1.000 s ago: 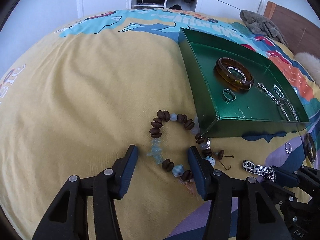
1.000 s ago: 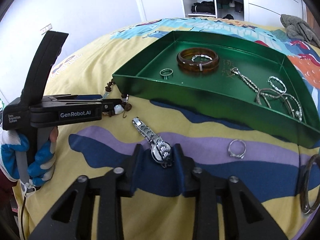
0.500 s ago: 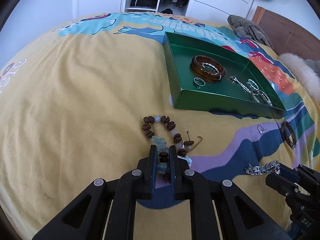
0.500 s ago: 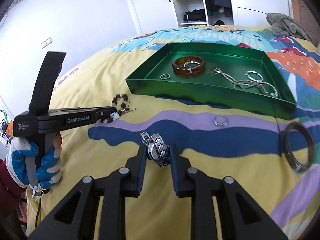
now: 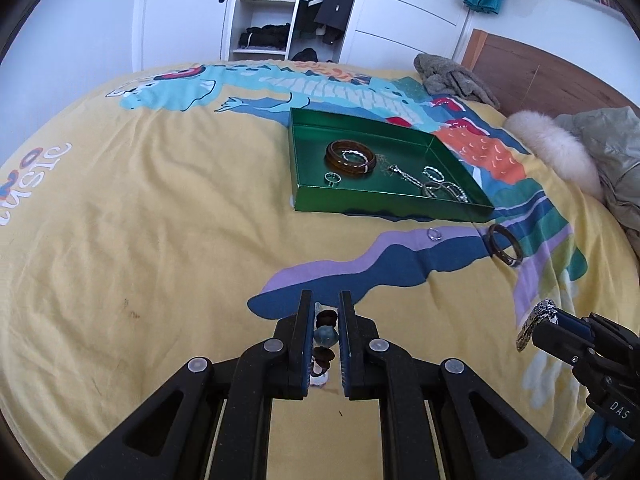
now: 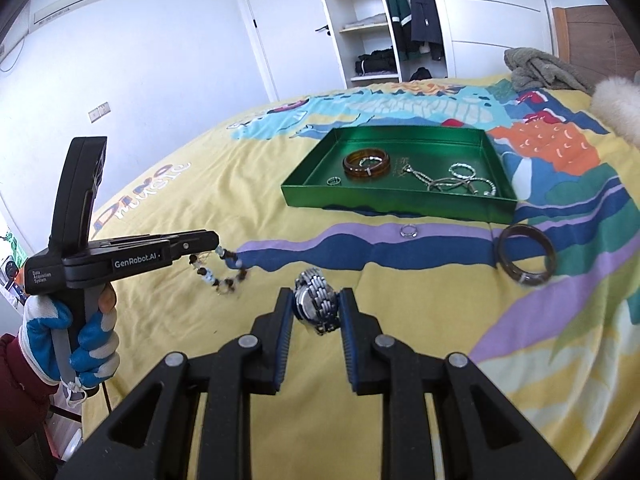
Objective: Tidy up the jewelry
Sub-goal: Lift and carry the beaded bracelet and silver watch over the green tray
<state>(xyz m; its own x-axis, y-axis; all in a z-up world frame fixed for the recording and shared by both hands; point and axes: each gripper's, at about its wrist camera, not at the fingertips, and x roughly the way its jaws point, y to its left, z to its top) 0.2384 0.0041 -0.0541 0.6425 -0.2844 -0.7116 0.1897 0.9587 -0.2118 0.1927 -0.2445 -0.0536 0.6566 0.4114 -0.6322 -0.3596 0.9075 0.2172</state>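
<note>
A green tray (image 6: 396, 204) sat on the yellow bedspread (image 5: 140, 220), and everything else is told from it. Inside it, from left to right, lay a small ring (image 6: 333, 180), a brown bangle (image 6: 366, 164) with a thin silver bangle in it, a chain (image 6: 418, 174) and a tangle of silver bracelets (image 6: 466, 182). In front of the tray, on the bedspread, were a silver ring (image 6: 409, 231) and a dark bangle (image 6: 525, 255). Nearer the camera and to the tray's left, the left gripper (image 5: 325, 312) was squeezed tight on a bead bracelet (image 6: 219, 272), which hung off the bed. Its side said "GenRobot.AI" and "Data Acquisition System". To its right, the right gripper (image 6: 317, 304) pinched a silver watch (image 6: 316, 305), lifted too. "DAS" showed on that gripper. The bedspread's big letters were cut off and hard to read. A gloved hand (image 6: 76, 332) held the left gripper.
</note>
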